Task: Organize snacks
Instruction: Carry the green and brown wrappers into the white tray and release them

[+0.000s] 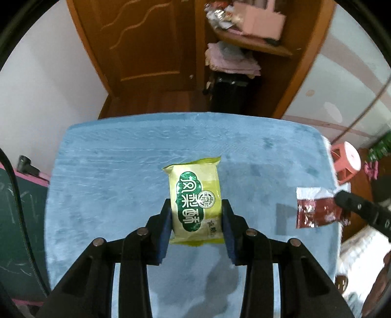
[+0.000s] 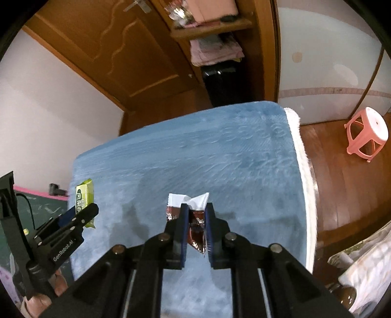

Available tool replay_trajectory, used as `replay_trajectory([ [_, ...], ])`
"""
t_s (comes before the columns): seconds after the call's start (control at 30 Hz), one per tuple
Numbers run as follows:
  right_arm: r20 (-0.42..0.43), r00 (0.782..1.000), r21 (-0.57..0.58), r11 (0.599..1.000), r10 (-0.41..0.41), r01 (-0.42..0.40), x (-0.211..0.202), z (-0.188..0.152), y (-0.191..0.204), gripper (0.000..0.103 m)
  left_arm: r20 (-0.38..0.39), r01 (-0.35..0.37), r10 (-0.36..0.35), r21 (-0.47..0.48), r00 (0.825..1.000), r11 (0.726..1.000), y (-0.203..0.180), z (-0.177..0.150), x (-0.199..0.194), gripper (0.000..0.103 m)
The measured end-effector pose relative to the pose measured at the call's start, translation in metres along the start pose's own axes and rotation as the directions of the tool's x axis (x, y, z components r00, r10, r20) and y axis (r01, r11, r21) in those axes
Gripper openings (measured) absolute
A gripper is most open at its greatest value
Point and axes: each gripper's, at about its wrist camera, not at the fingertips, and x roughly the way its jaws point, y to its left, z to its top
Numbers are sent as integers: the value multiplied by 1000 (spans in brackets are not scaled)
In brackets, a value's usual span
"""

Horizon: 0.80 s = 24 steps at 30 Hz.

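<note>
A yellow-green snack packet point(image 1: 195, 203) with green lettering hangs above the blue plush table cover point(image 1: 122, 171), and my left gripper point(image 1: 196, 208) is shut on its lower half. A dark red and white foil snack packet point(image 2: 195, 220) is crumpled between the blue pads of my right gripper point(image 2: 197, 210), which is shut on it above the cover point(image 2: 220, 146). The right wrist view shows the left gripper point(image 2: 83, 210) at the left with the yellow-green packet point(image 2: 84, 193). In the left wrist view the red packet point(image 1: 315, 208) hangs at the right on a black finger point(image 1: 356, 208).
A pink plastic stool point(image 2: 366, 134) stands on the wooden floor to the right of the table. Behind the table are a wooden door point(image 1: 136, 44) and shelves with folded pink cloth point(image 1: 229, 61) and a pink box point(image 1: 261, 19). A dark green board point(image 1: 17, 220) lies at the left.
</note>
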Motion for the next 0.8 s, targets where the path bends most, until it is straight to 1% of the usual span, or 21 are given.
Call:
replay_trajectory([
  [0.07, 26, 1000, -8, 1000, 9, -9, -24, -12, 10, 13, 17, 13, -14, 32, 1000, 999, 7, -16, -33, 36],
  [0.13, 58, 998, -22, 999, 30, -29, -56, -32, 24, 13, 30, 26, -27, 57, 999, 998, 13, -32, -64, 36],
  [0.3, 131, 989, -82, 995, 66, -56, -129, -89, 66, 12, 78, 81, -90, 106, 993, 991, 34, -78, -148, 36],
  [0.43, 176, 980, -107, 992, 92, -74, -173, -136, 89, 12, 111, 118, -135, 147, 985, 982, 46, -115, -198, 36],
  [0.53, 204, 973, -116, 990, 107, -85, -199, -171, 103, 12, 127, 147, -170, 174, 977, 974, 49, -142, -227, 36],
  [0.63, 227, 968, -125, 989, 104, -77, -219, -205, 115, 11, 142, 168, -200, 211, 970, 963, 51, -172, -251, 36],
  [0.8, 256, 963, -133, 990, 90, -57, -238, -246, 130, 10, 146, 183, -227, 263, 963, 947, 51, -212, -272, 36],
])
